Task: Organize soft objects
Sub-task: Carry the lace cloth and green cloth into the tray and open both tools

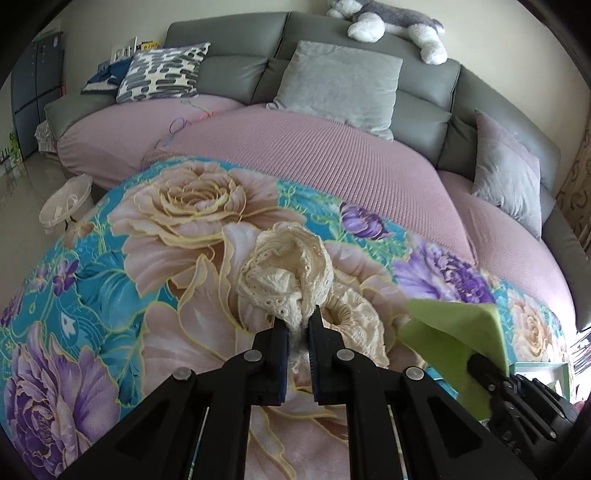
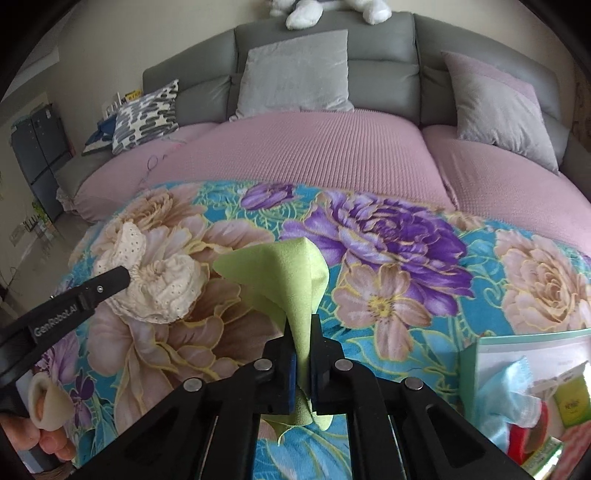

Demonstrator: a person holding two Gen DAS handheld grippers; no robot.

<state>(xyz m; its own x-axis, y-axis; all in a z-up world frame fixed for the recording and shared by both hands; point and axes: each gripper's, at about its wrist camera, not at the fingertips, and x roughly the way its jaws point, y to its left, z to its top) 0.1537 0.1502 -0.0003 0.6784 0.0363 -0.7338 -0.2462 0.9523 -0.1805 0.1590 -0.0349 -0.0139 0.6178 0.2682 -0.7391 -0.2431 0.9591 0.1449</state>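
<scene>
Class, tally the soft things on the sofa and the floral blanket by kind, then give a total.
Cushions: 4
Plush toy: 1
Lace cloth: 1
Green cloth: 1
Total: 7

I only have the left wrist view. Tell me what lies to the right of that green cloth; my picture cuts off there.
Observer: A pale green box sits on the floral blanket, holding a light blue cloth and a red tape roll.
Operator: Confirm the right gripper's hold.
Observer: The right gripper is shut on the green cloth, which stands up in a peak between the pads.
Operator: Report how my own gripper looks from there.
Observer: The left gripper pinches the cream lace fabric at its gathered middle.
</scene>
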